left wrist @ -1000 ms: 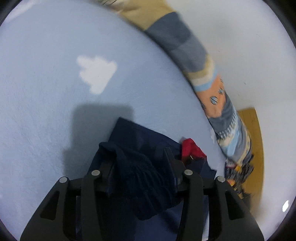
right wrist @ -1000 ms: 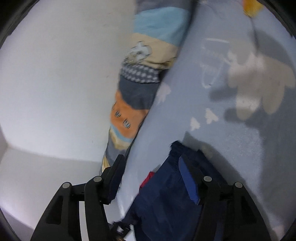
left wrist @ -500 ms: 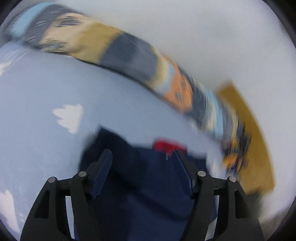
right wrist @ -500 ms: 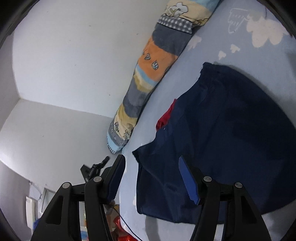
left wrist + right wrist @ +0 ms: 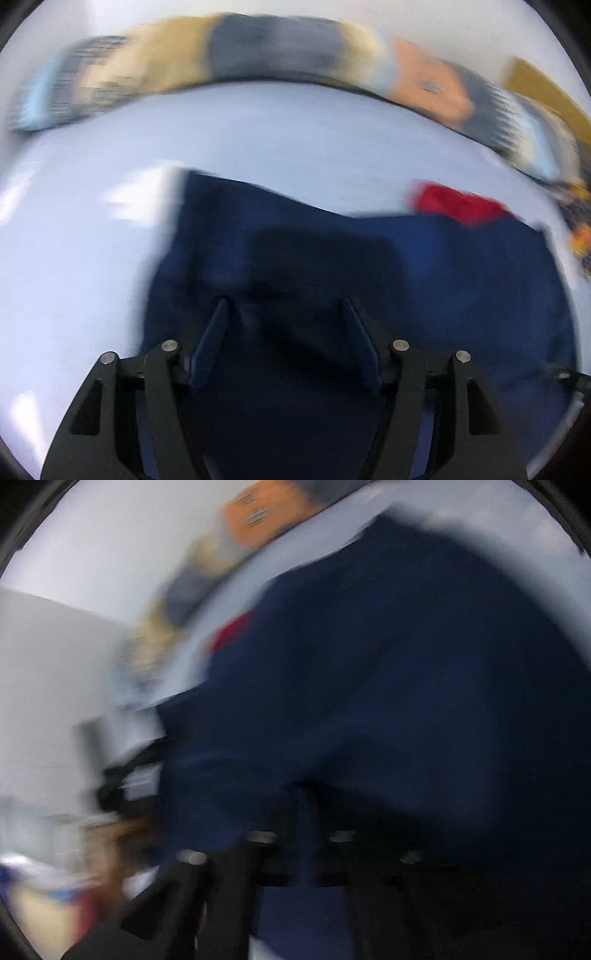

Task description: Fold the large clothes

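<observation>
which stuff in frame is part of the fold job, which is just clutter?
Job:
navy garment, spread on the light blue sheet
red piece at its far edge
left gripper, open above it
right gripper, too blurred to judge

Lying about:
patterned bolster along the wall

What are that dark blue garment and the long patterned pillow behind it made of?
The dark blue garment looks like soft, matte woven cloth: it drapes and creases. The patterned pillow seems printed fabric, stuffed and rounded. Blur hides the weave.
</observation>
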`<control>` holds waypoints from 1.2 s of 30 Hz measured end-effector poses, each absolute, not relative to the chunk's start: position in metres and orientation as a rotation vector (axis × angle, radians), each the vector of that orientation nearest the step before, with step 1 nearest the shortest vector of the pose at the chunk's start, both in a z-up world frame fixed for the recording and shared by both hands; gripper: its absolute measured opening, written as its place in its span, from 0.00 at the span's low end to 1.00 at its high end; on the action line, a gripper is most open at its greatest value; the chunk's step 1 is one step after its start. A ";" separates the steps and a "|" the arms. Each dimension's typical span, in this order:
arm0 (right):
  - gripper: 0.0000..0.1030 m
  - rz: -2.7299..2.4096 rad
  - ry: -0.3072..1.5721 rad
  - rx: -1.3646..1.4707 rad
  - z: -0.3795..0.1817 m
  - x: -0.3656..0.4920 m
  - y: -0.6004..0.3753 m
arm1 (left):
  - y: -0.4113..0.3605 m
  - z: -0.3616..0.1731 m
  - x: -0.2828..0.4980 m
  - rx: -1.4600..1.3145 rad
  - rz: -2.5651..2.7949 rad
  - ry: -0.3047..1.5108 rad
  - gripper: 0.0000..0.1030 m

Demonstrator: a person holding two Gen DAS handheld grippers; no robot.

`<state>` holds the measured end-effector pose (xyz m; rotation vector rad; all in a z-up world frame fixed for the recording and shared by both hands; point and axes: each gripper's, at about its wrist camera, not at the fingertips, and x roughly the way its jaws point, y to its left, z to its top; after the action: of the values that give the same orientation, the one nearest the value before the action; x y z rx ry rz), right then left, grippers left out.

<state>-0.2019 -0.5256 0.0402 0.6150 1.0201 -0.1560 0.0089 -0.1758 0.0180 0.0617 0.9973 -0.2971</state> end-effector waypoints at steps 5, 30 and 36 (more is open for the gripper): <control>0.10 -0.200 0.959 0.468 0.078 -0.219 -0.517 | -0.158 0.039 -0.032 -0.039 -0.415 0.990 0.62; 0.22 -0.084 1.033 0.383 0.090 -0.262 -0.411 | -0.179 0.048 -0.211 0.070 -0.318 0.949 0.65; 0.26 -0.096 1.168 0.376 0.062 -0.237 -0.408 | -0.192 0.017 -0.191 0.116 -0.257 1.004 0.65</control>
<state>-0.2373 -0.4077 0.0619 0.3758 1.1677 -0.0960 -0.1905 -0.1917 0.0167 0.1163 1.0042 -0.2574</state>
